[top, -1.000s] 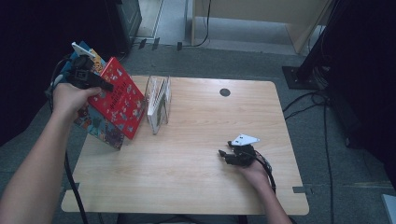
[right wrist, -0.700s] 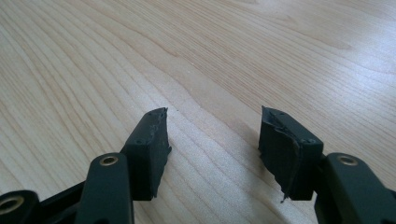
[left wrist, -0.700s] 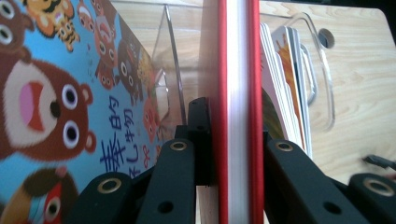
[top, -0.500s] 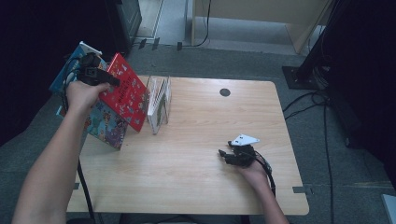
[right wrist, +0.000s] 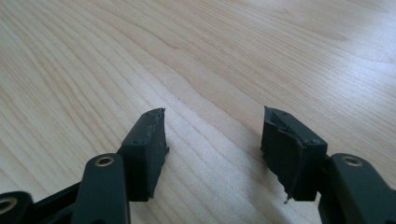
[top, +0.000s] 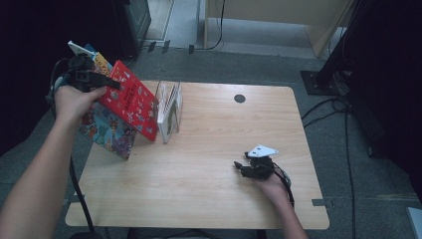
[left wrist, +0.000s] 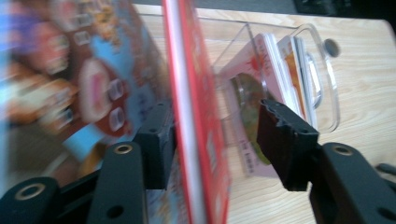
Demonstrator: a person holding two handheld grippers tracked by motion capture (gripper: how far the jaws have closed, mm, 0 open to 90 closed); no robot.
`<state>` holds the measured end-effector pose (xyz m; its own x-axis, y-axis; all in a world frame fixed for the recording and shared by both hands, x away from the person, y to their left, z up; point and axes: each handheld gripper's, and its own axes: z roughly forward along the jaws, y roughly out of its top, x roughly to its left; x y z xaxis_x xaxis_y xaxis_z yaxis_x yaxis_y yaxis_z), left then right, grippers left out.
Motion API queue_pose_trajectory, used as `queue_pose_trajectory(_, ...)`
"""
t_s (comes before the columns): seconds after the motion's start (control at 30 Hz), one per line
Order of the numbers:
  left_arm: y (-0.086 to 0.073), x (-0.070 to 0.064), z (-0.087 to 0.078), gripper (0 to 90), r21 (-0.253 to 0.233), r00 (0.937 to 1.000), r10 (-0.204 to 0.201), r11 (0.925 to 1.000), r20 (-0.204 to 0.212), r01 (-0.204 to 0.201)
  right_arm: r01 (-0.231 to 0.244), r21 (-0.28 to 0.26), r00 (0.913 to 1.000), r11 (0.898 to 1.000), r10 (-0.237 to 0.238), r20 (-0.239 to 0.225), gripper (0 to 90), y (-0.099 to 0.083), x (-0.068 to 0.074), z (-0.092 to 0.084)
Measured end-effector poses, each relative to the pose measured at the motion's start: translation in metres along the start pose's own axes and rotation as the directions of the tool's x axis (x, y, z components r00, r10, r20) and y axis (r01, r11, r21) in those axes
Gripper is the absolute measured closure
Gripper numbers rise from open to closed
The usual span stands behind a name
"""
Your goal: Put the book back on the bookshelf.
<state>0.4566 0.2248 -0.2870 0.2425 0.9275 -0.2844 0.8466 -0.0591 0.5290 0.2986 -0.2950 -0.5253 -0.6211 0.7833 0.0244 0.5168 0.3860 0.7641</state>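
A red picture book [top: 132, 102] leans at the table's left end, its lower edge against a clear book stand [top: 169, 112]. A blue picture book [top: 107, 132] leans behind it. My left gripper [top: 107, 82] is at the red book's top edge, and its jaws have just been opening. In the left gripper view the red book [left wrist: 196, 140] stands edge-on between the jaws of my left gripper [left wrist: 212, 137]; the right pad is well clear of it. My right gripper [top: 241, 167] rests low on the wooden table [top: 209, 199], open with bare wood between its jaws [right wrist: 212, 140].
The clear stand [left wrist: 322, 84] holds a few thin books upright. A small dark round hole [top: 239, 98] sits in the tabletop near the far edge. Cables and dark stands lie on the floor to the right, beyond the table.
The left gripper's jaws have opened around the red book. The left hand and the books have shifted a little to the right. The right hand has not moved.
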Motion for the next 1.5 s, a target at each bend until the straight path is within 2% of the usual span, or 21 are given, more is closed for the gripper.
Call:
queue_pose_trajectory(0.1, -0.009, 0.001, -0.013, 48.1, -0.031, 0.9994, -0.007, 0.9995, 0.033, 0.008, 0.001, -0.002, 1.0000, 1.000, -0.001, -0.001, 38.8, -0.001, 0.000, -0.001)
queue_pose_trajectory(0.27, -0.022, -0.001, -0.025, 45.6, -0.044, 0.9987, 0.001, 0.9990, 0.052, 0.001, 0.000, 0.000, 1.0000, 1.000, 0.000, -0.003, 37.2, -0.001, 0.000, -0.001)
queue_pose_trajectory(0.33, -0.030, -0.002, -0.031, 45.8, -0.045, 0.9985, 0.031, 0.9986, 0.045, -0.029, 0.001, 0.002, 1.0000, 1.000, -0.001, -0.002, 35.7, -0.002, 0.001, -0.002)
queue_pose_trajectory(0.43, -0.048, -0.005, -0.040, 44.1, -0.064, 0.9968, 0.050, 0.9969, 0.062, -0.046, 0.010, 0.002, 0.9999, 1.000, -0.010, -0.009, 34.8, -0.005, 0.002, -0.005)
queue_pose_trajectory(0.47, -0.048, -0.005, -0.040, 44.1, -0.064, 0.9968, 0.050, 0.9969, 0.062, -0.046, 0.011, 0.002, 0.9999, 1.000, -0.011, -0.010, 34.4, -0.005, 0.002, -0.005)
queue_pose_trajectory(0.53, -0.063, -0.006, -0.042, 44.1, -0.066, 0.9951, 0.042, 0.9972, 0.090, -0.036, 0.012, 0.003, 0.9998, 1.000, -0.012, -0.013, 34.0, -0.006, 0.001, -0.006)
queue_pose_trajectory(0.57, -0.063, -0.006, -0.042, 44.0, -0.066, 0.9951, 0.042, 0.9972, 0.090, -0.036, 0.014, 0.002, 0.9998, 1.000, -0.014, -0.013, 33.8, -0.006, 0.001, -0.006)
queue_pose_trajectory(0.6, -0.072, -0.008, -0.041, 43.9, -0.065, 0.9934, 0.052, 0.9969, 0.102, -0.045, 0.015, 0.002, 0.9998, 1.000, -0.015, -0.014, 33.7, -0.006, 0.001, -0.006)
queue_pose_trajectory(0.63, -0.072, -0.008, -0.041, 43.6, -0.065, 0.9934, 0.052, 0.9969, 0.102, -0.045, 0.016, 0.002, 0.9997, 1.000, -0.016, -0.016, 33.6, -0.006, 0.000, -0.006)
queue_pose_trajectory(0.67, -0.082, -0.011, -0.040, 43.3, -0.064, 0.9916, 0.054, 0.9969, 0.117, -0.047, 0.016, 0.005, 0.9997, 1.000, -0.016, -0.018, 33.7, -0.005, 0.000, -0.006)
queue_pose_trajectory(0.7, -0.082, -0.011, -0.040, 43.2, -0.064, 0.9916, 0.054, 0.9969, 0.117, -0.047, 0.017, 0.004, 0.9997, 1.000, -0.017, -0.019, 33.7, -0.005, 0.000, -0.006)
queue_pose_trajectory(0.77, -0.100, -0.020, -0.034, 43.0, -0.060, 0.9880, 0.084, 0.9953, 0.130, -0.076, 0.016, 0.007, 0.9996, 1.000, -0.016, -0.024, 33.7, -0.005, -0.001, -0.006)
queue_pose_trajectory(0.9, -0.112, -0.027, -0.026, 42.7, -0.054, 0.9853, 0.097, 0.9945, 0.141, -0.090, 0.024, 0.010, 0.9993, 1.000, -0.024, -0.030, 31.6, -0.004, -0.002, -0.005)
queue_pose_trajectory(0.97, -0.126, -0.035, -0.014, 42.7, -0.048, 0.9796, 0.131, 0.9910, 0.153, -0.125, 0.026, 0.011, 0.9993, 1.000, -0.026, -0.029, 31.4, -0.003, -0.004, -0.003)
queue_pose_trajectory(1.0, -0.126, -0.035, -0.014, 42.7, -0.048, 0.9796, 0.131, 0.9910, 0.153, -0.125, 0.025, 0.010, 0.9993, 1.000, -0.025, -0.030, 31.3, -0.003, -0.005, -0.003)
queue_pose_trajectory(1.27, -0.163, -0.053, 0.025, 42.0, -0.028, 0.9706, 0.176, 0.9843, 0.164, -0.174, 0.024, 0.013, 0.9992, 1.000, -0.024, -0.031, 30.9, -0.001, -0.006, -0.001)
queue_pose_trajectory(1.3, -0.171, -0.055, 0.036, 41.9, -0.017, 0.9668, 0.174, 0.9846, 0.187, -0.174, 0.026, 0.013, 0.9992, 1.000, -0.026, -0.031, 30.9, -0.001, -0.006, -0.001)
queue_pose_trajectory(1.33, -0.171, -0.055, 0.036, 41.5, -0.017, 0.9668, 0.174, 0.9846, 0.187, -0.174, 0.026, 0.013, 0.9992, 1.000, -0.026, -0.031, 30.9, -0.001, -0.006, -0.001)
queue_pose_trajectory(1.37, -0.175, -0.057, 0.042, 41.5, -0.004, 0.9649, 0.172, 0.9846, 0.199, -0.175, 0.025, 0.013, 0.9992, 1.000, -0.025, -0.031, 30.9, -0.001, -0.006, -0.001)
queue_pose_trajectory(1.4, -0.180, -0.060, 0.049, 41.4, 0.002, 0.9650, 0.180, 0.9829, 0.190, -0.184, 0.027, 0.013, 0.9992, 1.000, -0.027, -0.030, 30.8, -0.001, -0.006, -0.001)
queue_pose_trajectory(1.5, -0.192, -0.067, 0.064, 40.9, 0.009, 0.9573, 0.195, 0.9794, 0.213, -0.202, 0.028, 0.013, 0.9992, 1.000, -0.027, -0.030, 30.8, -0.001, -0.006, -0.001)
